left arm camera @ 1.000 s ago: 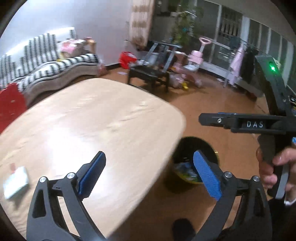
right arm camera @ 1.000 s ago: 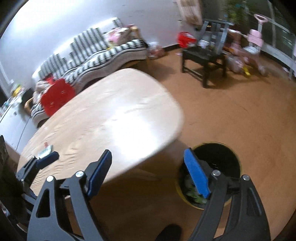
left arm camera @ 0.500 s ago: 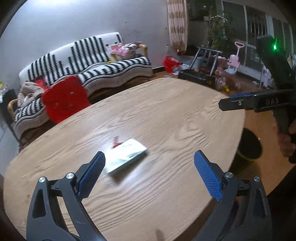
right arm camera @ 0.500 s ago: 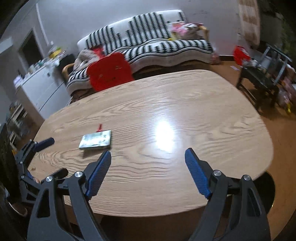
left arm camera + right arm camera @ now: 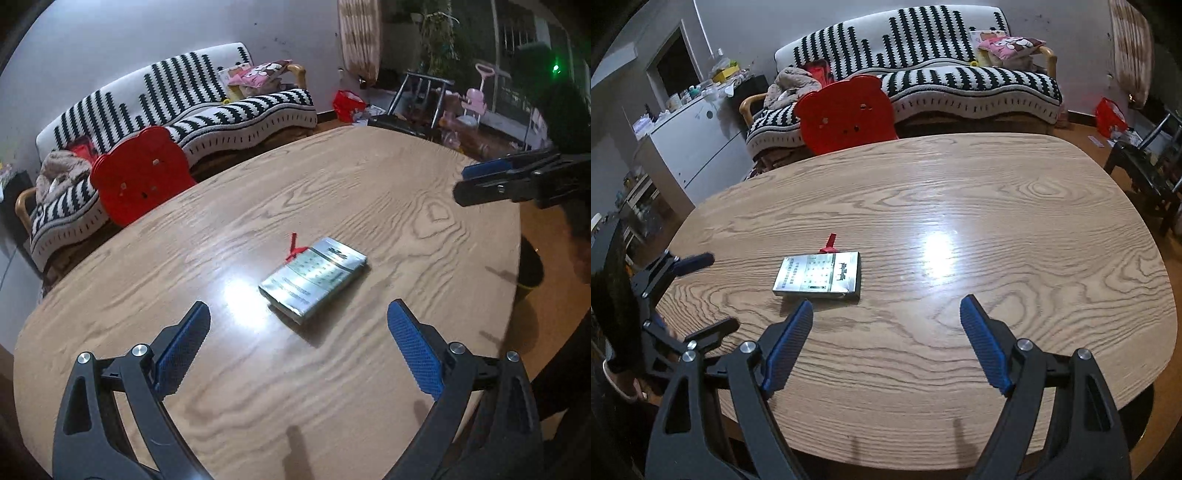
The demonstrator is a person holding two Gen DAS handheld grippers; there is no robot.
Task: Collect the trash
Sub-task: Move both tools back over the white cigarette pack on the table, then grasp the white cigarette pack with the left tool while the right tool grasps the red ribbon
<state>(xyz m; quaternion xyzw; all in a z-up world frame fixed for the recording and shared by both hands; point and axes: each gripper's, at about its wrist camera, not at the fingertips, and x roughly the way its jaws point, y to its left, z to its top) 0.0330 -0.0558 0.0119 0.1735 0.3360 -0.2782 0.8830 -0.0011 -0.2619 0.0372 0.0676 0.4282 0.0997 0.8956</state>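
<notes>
Counter (image 5: 369,387): wide, bare but for the trash. Silver packet (image 5: 313,277) lies flat; best approach is low, jaws straddling its short sides. Left gripper (image 5: 297,343): jaws released, empty; packet just ahead, between them. Right gripper (image 5: 886,341): released, empty; packet (image 5: 818,275) ahead, leftward. Red scrap (image 5: 292,248) touches the packet's far edge.

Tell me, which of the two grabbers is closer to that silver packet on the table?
Left, I'd say. The left gripper hangs open with the silver packet just ahead, centred between its fingers. The right gripper, also open, has it ahead and off to its left.
</notes>
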